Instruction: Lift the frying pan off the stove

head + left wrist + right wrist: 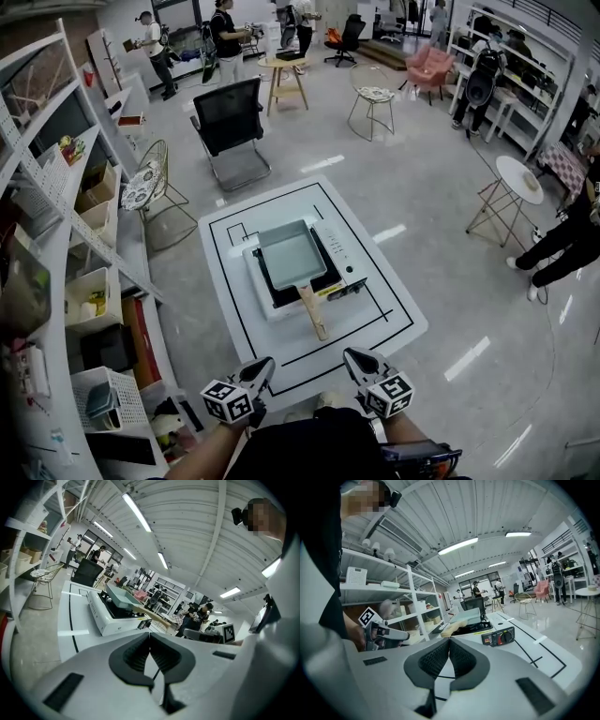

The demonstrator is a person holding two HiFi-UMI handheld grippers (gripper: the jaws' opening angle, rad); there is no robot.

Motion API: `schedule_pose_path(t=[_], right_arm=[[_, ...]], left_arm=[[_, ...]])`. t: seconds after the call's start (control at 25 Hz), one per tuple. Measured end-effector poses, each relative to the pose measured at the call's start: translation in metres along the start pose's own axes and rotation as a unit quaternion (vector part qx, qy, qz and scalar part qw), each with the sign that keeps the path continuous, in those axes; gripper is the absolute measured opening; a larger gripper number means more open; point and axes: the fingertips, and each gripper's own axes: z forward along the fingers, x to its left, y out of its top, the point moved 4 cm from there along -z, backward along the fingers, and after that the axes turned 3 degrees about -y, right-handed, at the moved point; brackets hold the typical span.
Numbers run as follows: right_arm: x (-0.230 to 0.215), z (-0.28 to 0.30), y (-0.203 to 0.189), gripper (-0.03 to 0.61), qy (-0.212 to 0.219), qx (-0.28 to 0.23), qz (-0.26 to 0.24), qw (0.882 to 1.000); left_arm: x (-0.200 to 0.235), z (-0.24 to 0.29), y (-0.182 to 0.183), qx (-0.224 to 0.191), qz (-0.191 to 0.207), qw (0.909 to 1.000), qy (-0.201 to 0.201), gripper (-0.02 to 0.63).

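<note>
A rectangular grey-blue frying pan point(290, 253) sits on a white portable stove point(339, 255) at the middle of a low white table point(394, 319) marked with black lines. Its wooden handle point(312, 309) points back toward the person holding the grippers.

Seen from the head view, the left gripper point(264, 364) and right gripper point(350, 356) hang side by side over the table's near edge. Both are well short of the pan and touch nothing. The handle's free end lies ahead of them, roughly on the line between the two.

In the left gripper view, the left gripper point(150, 638) has its dark ribbed pads pressed together with nothing between them. The pan point(123, 597) and stove point(110, 616) lie beyond and to the left of the tips.

In the right gripper view, the right gripper point(449, 643) is likewise closed and empty. The pan point(465, 617) lies straight ahead past the tips, with the handle point(449, 630) angled toward the camera. The stove's control knob point(502, 638) is just to the right of it.
</note>
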Motion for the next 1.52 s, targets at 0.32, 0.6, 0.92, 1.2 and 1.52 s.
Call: schedule_pose_path(t=[0.32, 0.6, 0.92, 1.2, 1.52], right_arm=[[-0.041, 0.016, 0.009, 0.026, 0.008, -0.003, 0.014, 1.0], [-0.065, 0.037, 0.016, 0.026, 0.035, -0.001, 0.022, 0.999], [-0.083, 0.054, 0.024, 0.026, 0.059, 0.005, 0.022, 0.998], [-0.085, 0.061, 0.025, 0.026, 0.061, 0.01, 0.022, 0.998], [-0.089, 0.062, 0.026, 0.026, 0.043, 0.012, 0.029, 0.999]], left_arm=[[0.0, 0.046, 0.014, 0.018, 0.003, 0.9998, 0.004, 0.009], [-0.003, 0.071, 0.022, 0.025, -0.003, 0.9997, 0.008, 0.012], [0.002, 0.09, 0.036, 0.021, -0.034, 0.999, 0.019, 0.074], [0.005, 0.105, 0.042, 0.027, -0.048, 0.9984, 0.007, 0.075], [0.018, 0.128, 0.048, 0.013, -0.208, 0.9769, -0.047, 0.184]])
